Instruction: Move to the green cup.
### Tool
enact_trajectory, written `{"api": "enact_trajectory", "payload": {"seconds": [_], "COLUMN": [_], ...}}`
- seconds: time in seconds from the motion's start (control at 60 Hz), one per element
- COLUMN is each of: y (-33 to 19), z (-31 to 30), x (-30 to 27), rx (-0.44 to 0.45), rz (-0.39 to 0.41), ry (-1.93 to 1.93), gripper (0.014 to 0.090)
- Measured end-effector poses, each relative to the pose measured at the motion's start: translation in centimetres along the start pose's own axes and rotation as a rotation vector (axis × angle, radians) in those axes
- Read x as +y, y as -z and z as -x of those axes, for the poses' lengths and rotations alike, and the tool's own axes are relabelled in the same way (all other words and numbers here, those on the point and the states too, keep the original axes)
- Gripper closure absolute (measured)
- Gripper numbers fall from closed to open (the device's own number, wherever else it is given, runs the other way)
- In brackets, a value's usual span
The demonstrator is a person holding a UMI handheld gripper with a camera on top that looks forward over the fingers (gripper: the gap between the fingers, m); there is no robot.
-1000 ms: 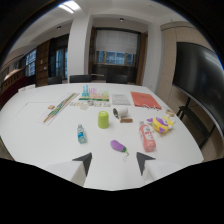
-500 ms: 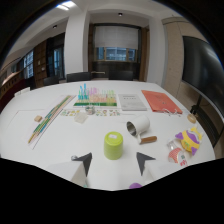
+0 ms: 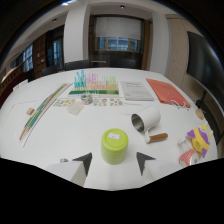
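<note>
We have nearly arrived: the short lime-green plastic cup point(image 3: 115, 145), standing upside down on the white table point(image 3: 60, 135), sits just ahead of our gripper point(image 3: 114, 162), centred between its spread fingers. Only a slight final approach seems left.

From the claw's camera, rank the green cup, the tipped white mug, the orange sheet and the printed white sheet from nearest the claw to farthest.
1. Green cup: between the open claw fingertips.
2. Tipped white mug: just beyond, to the right.
3. Printed white sheet and orange sheet: far across the table, side by side, too close to call.
</note>
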Motion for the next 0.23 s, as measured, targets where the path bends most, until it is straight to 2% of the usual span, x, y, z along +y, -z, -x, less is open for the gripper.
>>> {"api": "enact_trajectory", "payload": {"seconds": [0.233], "y": [-0.08], "z": [0.27], "x": [-0.10], "rx": [-0.004], "rz": [-0.002], "ry": [0.004], "gripper": [0.0202]}}
